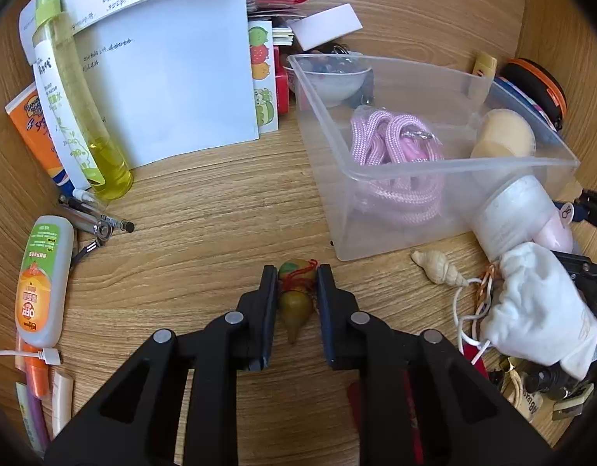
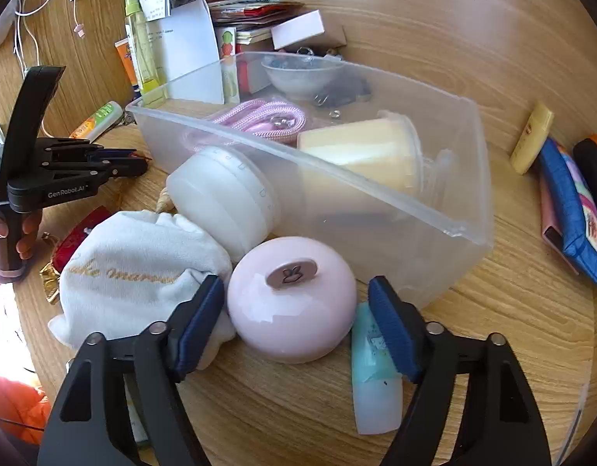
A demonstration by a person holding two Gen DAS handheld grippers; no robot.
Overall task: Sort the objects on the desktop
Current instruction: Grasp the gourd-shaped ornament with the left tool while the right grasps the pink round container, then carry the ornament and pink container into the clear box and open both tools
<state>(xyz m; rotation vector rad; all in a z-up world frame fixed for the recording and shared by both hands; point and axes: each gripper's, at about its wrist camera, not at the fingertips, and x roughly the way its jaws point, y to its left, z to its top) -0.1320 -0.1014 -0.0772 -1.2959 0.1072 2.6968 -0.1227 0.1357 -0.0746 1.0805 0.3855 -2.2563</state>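
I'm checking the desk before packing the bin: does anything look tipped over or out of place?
Yes. A white jar lies on its side against the clear bin, outside it. A tall yellow spray bottle lies flat across the papers.

A wood-grain tabletop (image 1: 205, 202) carries the clutter. At its far left, sheets of paper (image 1: 174, 77) with handwriting lie stacked, and a yellow-green spray bottle (image 1: 77, 93) lies across their left edge. An orange tube (image 1: 30, 124) pokes out beneath that bottle. Nearer, a few pens (image 1: 92, 217) lie together, just beside a grey bottle with an orange and green label (image 1: 44, 279). A white cable plug (image 1: 46, 355) rests at that bottle's near end. A sticker sheet (image 1: 261, 77) of cartoon animals sits along the right edge of the papers. A seashell (image 1: 438, 268) lies towards the right. White cables (image 2: 23, 11) hang at the back left.
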